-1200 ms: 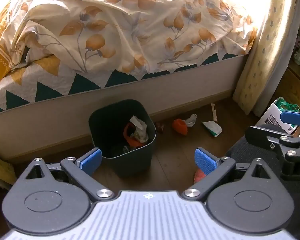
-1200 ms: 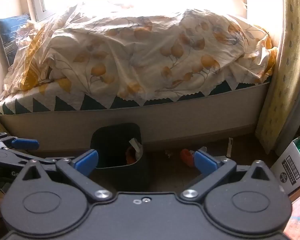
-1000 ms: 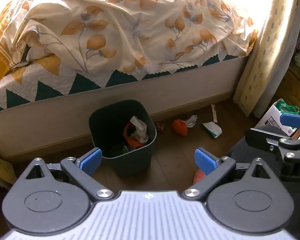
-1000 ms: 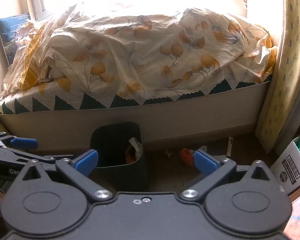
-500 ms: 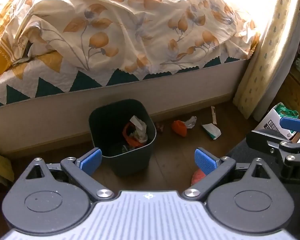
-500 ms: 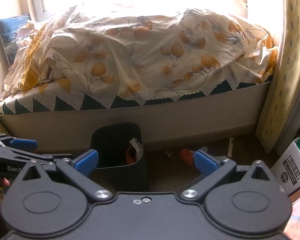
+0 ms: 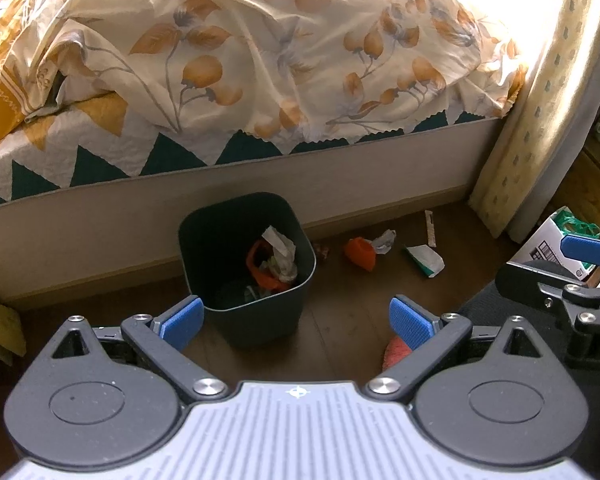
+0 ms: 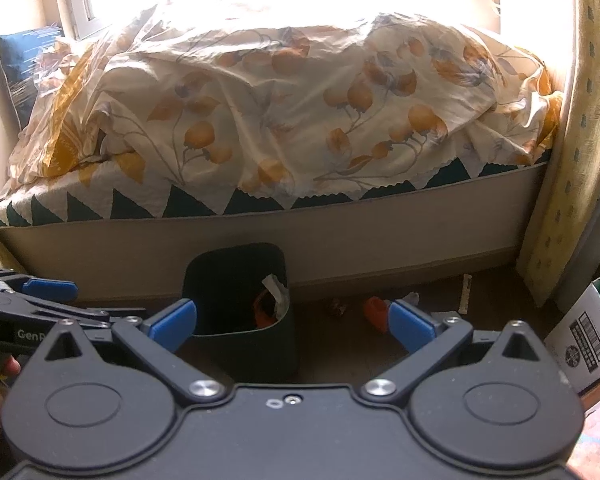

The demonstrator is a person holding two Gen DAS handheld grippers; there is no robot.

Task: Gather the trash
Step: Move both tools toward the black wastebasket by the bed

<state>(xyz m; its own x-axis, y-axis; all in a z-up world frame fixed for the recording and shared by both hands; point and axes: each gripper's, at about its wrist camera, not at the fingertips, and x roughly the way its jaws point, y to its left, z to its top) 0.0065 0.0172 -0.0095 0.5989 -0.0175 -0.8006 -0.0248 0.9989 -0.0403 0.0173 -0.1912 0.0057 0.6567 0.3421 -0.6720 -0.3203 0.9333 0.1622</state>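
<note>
Dark plastic marks my landmark: the waste bin (image 7: 246, 268) stands on the wooden floor (image 7: 340, 344) against the base of the bed (image 7: 236, 188), already holding crumpled white paper (image 7: 278, 246) and an orange wrapper (image 7: 260, 268).

Left of the bin, my left gripper (image 7: 296, 322) hangs above the floor with its blue pads (image 7: 180, 322) spread wide and nothing between them; its left pad sits just beside the bin's near left corner.

Above and behind the bin, a leaf-patterned duvet (image 7: 260, 60) lies rumpled over a quilt with a dark green zigzag edge (image 7: 100, 160).

Right of the bin the loose trash is strewn along the bed base: first a small dark wrapper (image 7: 323, 250) close to the bin's right wall, then an orange scrap (image 7: 360, 253) touching a crumpled white paper ball (image 7: 383, 237), then a white and green packet (image 7: 426, 259), and a thin white strip (image 7: 430, 223) nearest the bed. A reddish item (image 7: 394, 350) shows just behind my left gripper's right pad; I cannot tell what it is.

Further right of the bin hangs a yellow patterned curtain (image 7: 540, 100), and beyond it a cardboard box (image 8: 584, 338) with a green bag inside.

My right gripper (image 8: 292, 320) is held above the floor too, pads wide apart and empty, the bin framed between them.
</note>
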